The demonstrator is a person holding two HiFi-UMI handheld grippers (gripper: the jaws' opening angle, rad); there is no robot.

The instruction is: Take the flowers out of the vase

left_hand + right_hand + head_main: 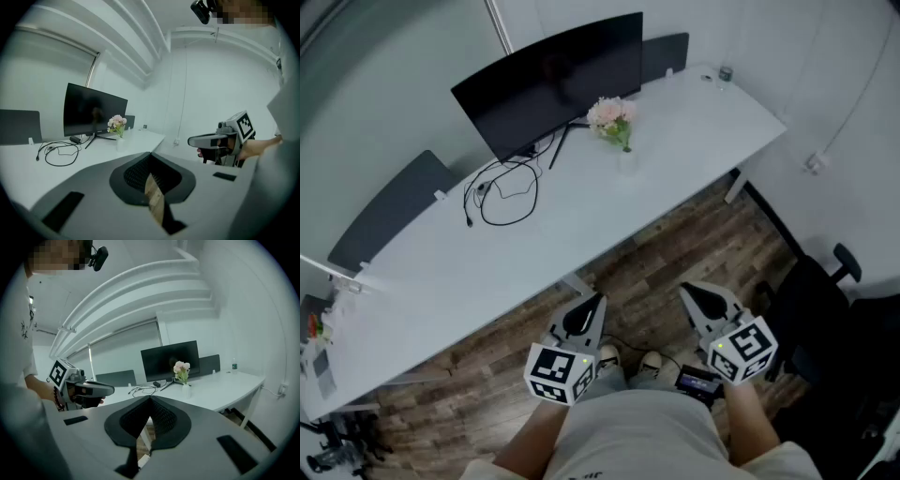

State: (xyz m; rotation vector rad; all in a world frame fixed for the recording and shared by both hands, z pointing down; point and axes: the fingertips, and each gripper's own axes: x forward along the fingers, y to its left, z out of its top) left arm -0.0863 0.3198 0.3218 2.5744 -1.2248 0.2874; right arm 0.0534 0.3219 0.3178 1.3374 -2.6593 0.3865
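My left gripper (592, 306) and right gripper (691, 294) hang closed and empty, well back from the desk (581, 230), and tugging the flowers (611, 114) one-handed could topple the small vase (626, 160).

Pale pink flowers (609, 112) with green leaves, white vase (626, 161), white desk (703, 127), black monitor (553, 84), black cable (510, 221), brown wood-plank floor (675, 248), and grey left gripper (599, 299) and right gripper (684, 290) with black-and-white square-patterned cubes.
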